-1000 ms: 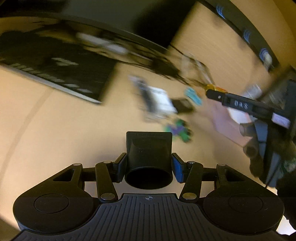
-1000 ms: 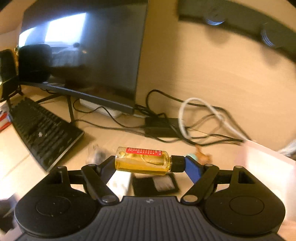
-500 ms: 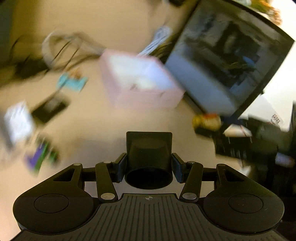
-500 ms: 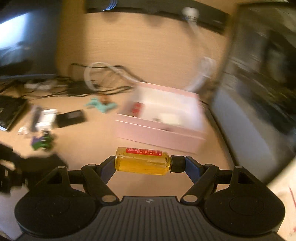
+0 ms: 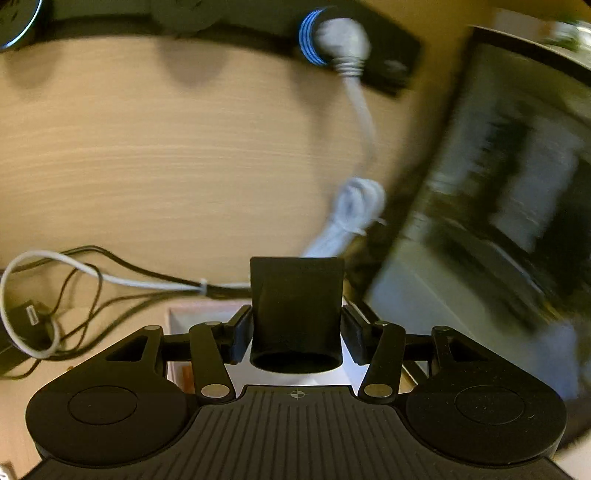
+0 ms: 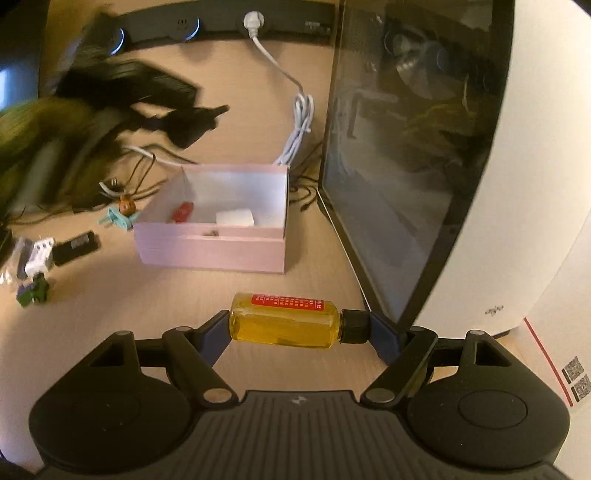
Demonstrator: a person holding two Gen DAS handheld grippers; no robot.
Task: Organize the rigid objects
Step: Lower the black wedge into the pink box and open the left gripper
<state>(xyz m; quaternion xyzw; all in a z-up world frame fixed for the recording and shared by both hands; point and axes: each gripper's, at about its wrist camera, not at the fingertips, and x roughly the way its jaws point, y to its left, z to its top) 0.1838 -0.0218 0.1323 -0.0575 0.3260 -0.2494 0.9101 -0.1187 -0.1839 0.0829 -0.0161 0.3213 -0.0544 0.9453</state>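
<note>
My left gripper (image 5: 296,328) is shut on a black hollow plastic piece (image 5: 295,314) and hangs over the pink box (image 5: 173,317), whose white inside shows below the fingers. In the right wrist view the left gripper (image 6: 192,122) is a dark blur above the box's back left. My right gripper (image 6: 297,326) is shut on a small bottle of yellow liquid (image 6: 284,323) with a red label and black cap, held sideways above the desk in front of the pink box (image 6: 210,251). The box holds a red item (image 6: 183,211) and a white block (image 6: 235,218).
A glass-sided computer case (image 6: 406,147) stands right of the box. Cables (image 5: 74,288) and a white cord (image 6: 295,122) run along the wall to a black power strip (image 6: 221,22). Small items lie left of the box: a teal piece (image 6: 118,218), a black card (image 6: 75,243), a white part (image 6: 38,254), a green-purple toy (image 6: 33,290).
Both grippers have swung right toward the pink box. The left one, still holding the black piece, now hovers over the box. The right one still holds the bottle, in front of the box.
</note>
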